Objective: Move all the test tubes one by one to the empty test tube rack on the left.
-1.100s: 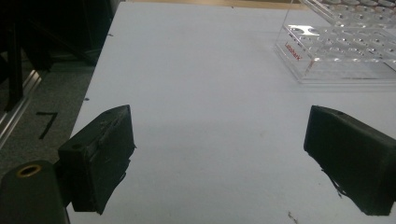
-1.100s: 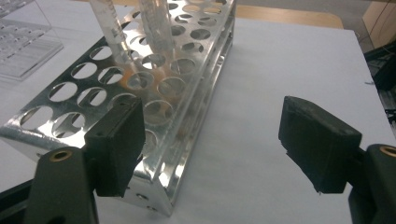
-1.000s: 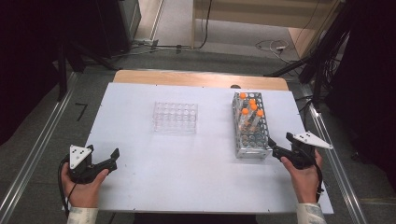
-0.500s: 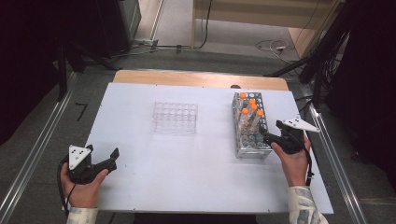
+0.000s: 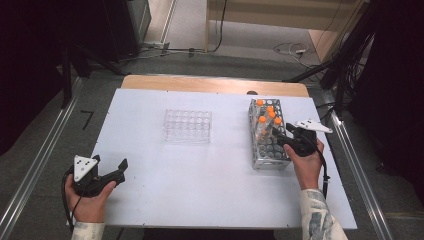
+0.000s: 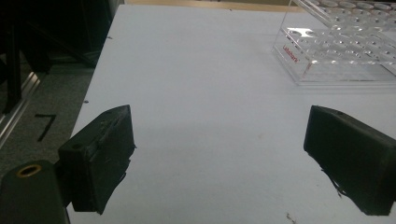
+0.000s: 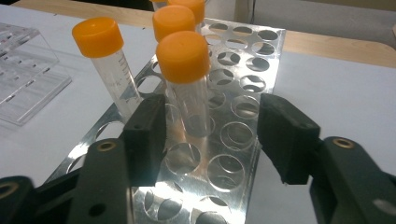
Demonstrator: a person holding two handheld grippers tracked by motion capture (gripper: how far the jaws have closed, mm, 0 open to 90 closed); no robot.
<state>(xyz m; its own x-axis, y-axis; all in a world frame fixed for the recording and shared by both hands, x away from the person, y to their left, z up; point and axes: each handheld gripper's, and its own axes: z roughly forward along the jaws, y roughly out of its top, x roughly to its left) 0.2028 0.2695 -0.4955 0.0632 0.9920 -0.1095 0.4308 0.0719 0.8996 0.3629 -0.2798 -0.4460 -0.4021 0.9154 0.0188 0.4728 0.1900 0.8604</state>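
Across the white table (image 5: 200,190) the things lie well apart. Toward its far middle stands a clear plastic well rack (image 5: 188,125), empty. At the right side stands the metal tube rack (image 5: 270,150), long and perforated, with orange-capped tubes upright in its far half. The nearest orange-capped tube (image 7: 186,79) stands in its hole between the jaws of the right gripper (image 7: 210,135); the left jaw lies close beside the tube, the right jaw is clearly apart from it. These jaws have just been closing and stand half open around the tube, not yet pressing it. Near the table's front left corner, the left gripper (image 5: 107,172) rests with its jaws wide and nothing between them.
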